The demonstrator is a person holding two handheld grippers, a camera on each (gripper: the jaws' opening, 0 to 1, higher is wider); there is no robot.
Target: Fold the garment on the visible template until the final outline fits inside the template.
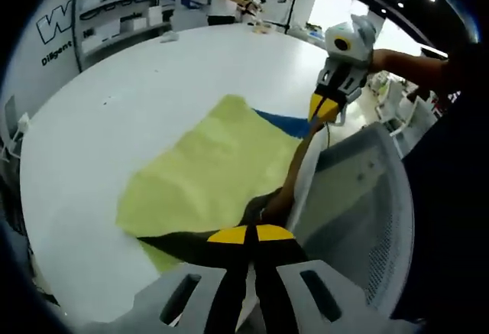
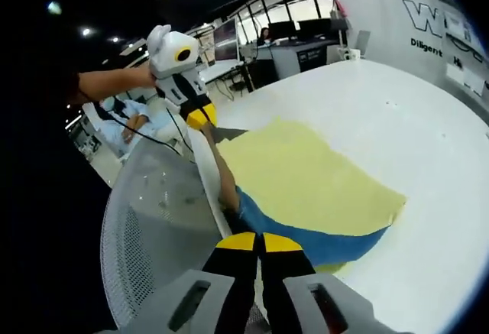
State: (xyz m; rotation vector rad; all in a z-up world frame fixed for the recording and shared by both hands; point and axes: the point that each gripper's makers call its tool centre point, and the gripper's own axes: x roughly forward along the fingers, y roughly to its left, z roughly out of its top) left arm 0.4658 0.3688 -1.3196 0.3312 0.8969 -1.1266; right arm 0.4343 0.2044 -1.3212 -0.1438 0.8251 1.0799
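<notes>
Both grippers (image 1: pixel 250 235) (image 2: pixel 252 242) pinch shut on yellow garment (image 1: pixel 214 170) (blue underside), edge lifted.

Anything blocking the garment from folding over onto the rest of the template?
Nothing visible. Both grippers, left and right, hold the garment edge at the table rim; the yellow cloth and blue template ahead lie bare.

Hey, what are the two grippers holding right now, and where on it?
Both appear shut on the garment at its near edge: the left gripper on one end of that edge, the right gripper on the other.
</notes>
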